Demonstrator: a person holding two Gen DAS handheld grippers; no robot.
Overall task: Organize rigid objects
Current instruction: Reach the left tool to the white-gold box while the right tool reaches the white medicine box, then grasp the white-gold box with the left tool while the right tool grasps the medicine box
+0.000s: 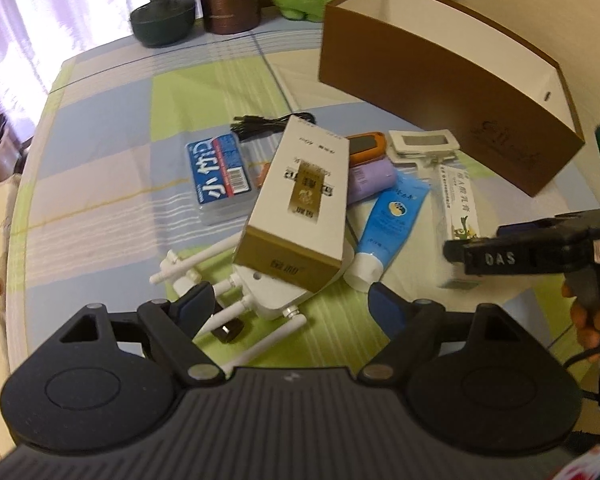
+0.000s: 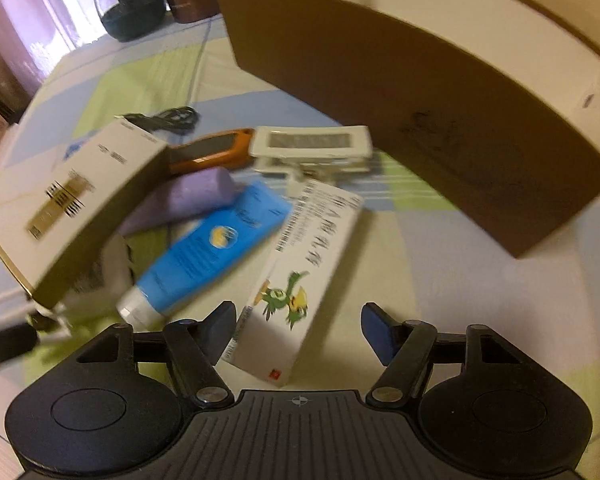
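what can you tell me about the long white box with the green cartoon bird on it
The long white carton looks like thin printed cardboard, with dark characters along its length, a barcode strip down one edge, a green and yellow cartoon bird and a small red mark near its near end. It lies flat on the checked cloth, beside the blue tube. Its near end sits between the open right gripper fingers, with no clear contact.
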